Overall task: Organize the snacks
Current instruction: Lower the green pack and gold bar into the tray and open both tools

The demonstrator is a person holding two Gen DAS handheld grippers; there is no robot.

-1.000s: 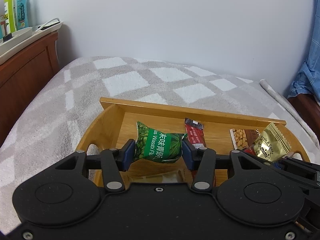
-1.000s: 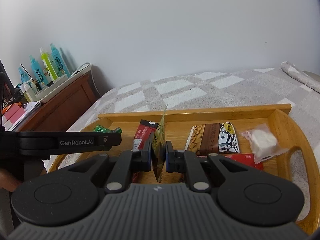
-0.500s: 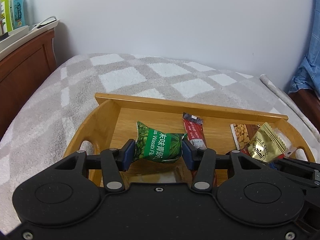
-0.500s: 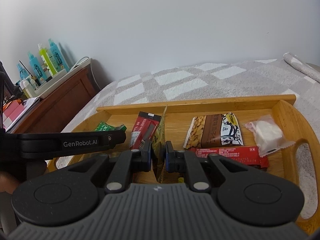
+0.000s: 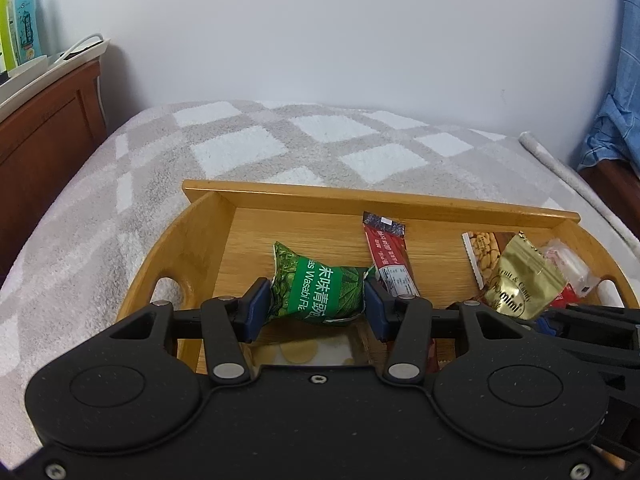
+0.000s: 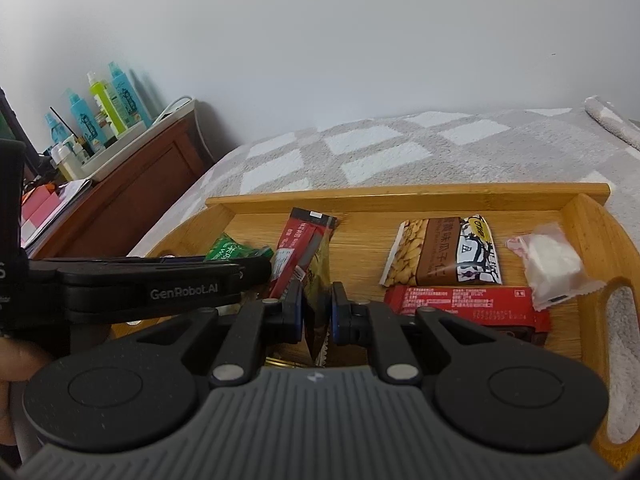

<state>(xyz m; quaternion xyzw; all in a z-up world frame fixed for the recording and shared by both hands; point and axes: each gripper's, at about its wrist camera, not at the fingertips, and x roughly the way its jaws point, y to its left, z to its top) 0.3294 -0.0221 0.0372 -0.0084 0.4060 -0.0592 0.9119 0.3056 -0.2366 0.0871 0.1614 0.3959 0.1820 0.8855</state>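
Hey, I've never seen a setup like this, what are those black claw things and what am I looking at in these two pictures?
There is no robot here. A person holds a two-finger gripper in each hand, and each gripper carries a wide-angle camera looking forward along its fingers; that is why a black body fills the bottom of both pictures.

One picture is from the left gripper, which is shut on a green wasabi snack bag. The other is from the right gripper, pinching a gold candy pouch edge-on.

Below them a wooden tray sits on a checked blanket. In it lie an upright red stick packet, a peanut packet, a long red bar and a small white wrapped sweet.
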